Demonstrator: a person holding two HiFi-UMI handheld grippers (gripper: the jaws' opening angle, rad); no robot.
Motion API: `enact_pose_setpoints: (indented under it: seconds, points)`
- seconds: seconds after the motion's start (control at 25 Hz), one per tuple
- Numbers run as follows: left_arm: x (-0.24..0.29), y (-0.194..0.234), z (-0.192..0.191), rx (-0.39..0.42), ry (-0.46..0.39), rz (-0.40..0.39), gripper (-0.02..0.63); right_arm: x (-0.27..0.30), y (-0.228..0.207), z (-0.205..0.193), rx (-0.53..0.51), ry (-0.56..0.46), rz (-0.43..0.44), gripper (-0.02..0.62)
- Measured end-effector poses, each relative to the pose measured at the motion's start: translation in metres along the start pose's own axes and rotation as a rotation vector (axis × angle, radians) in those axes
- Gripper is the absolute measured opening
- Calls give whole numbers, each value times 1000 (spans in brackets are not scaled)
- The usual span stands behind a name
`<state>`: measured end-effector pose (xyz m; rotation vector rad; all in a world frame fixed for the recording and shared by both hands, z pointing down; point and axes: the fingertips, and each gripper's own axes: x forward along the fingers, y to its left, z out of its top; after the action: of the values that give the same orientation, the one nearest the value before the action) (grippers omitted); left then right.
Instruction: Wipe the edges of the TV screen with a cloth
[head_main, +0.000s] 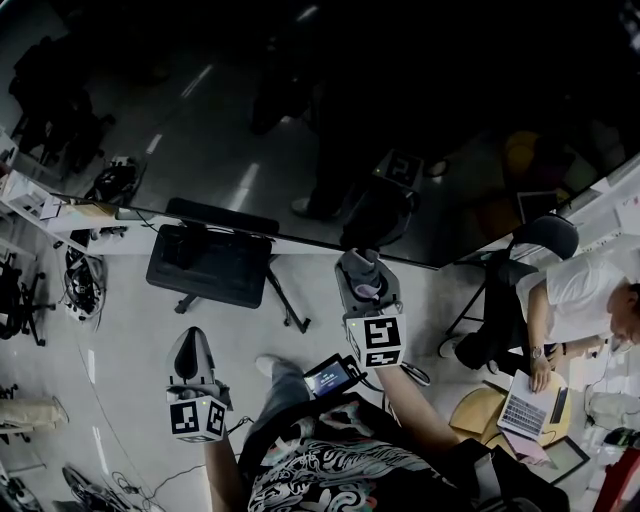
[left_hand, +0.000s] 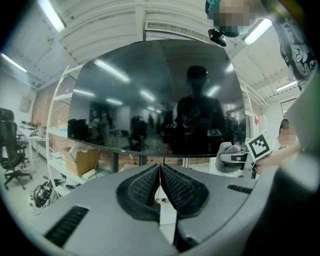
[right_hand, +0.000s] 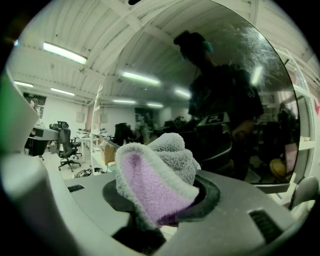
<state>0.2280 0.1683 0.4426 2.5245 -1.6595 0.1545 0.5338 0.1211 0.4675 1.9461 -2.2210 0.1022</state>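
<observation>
The TV screen (head_main: 300, 120) is a large dark panel across the top of the head view, and its bottom edge runs just above my right gripper (head_main: 362, 275). That gripper is shut on a grey and purple cloth (right_hand: 155, 182), which bulges out of the jaws close to the glass (right_hand: 235, 100). My left gripper (head_main: 190, 350) hangs lower and to the left, away from the screen. Its ribbed pads (left_hand: 172, 187) are pressed together with nothing between them. In the left gripper view the whole screen (left_hand: 155, 100) faces me, and the cloth (left_hand: 227, 155) shows at its lower right corner.
A black seat or stand base (head_main: 208, 262) sits under the screen's bottom edge. A person (head_main: 580, 300) sits at the right by a laptop (head_main: 527, 405). Cables (head_main: 80, 285) and a white shelf (head_main: 40, 205) are at the left. An office chair (left_hand: 10, 150) stands far left.
</observation>
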Motion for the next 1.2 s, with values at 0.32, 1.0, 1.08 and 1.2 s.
enact_pose_setpoints:
  seconds: [0.32, 1.0, 1.08, 1.2]
  points:
    - [6, 13, 0, -8, -12, 8, 18, 10, 11, 0, -12, 8, 15, 210]
    - [5, 54, 0, -28, -1, 63, 18, 37, 39, 6, 40, 51, -20, 210]
    - [1, 60, 0, -34, -6, 81, 17, 39, 42, 7, 43, 54, -15, 210]
    - [-3, 66, 0, -42, -13, 96, 17, 42, 46, 9, 46, 55, -13, 210]
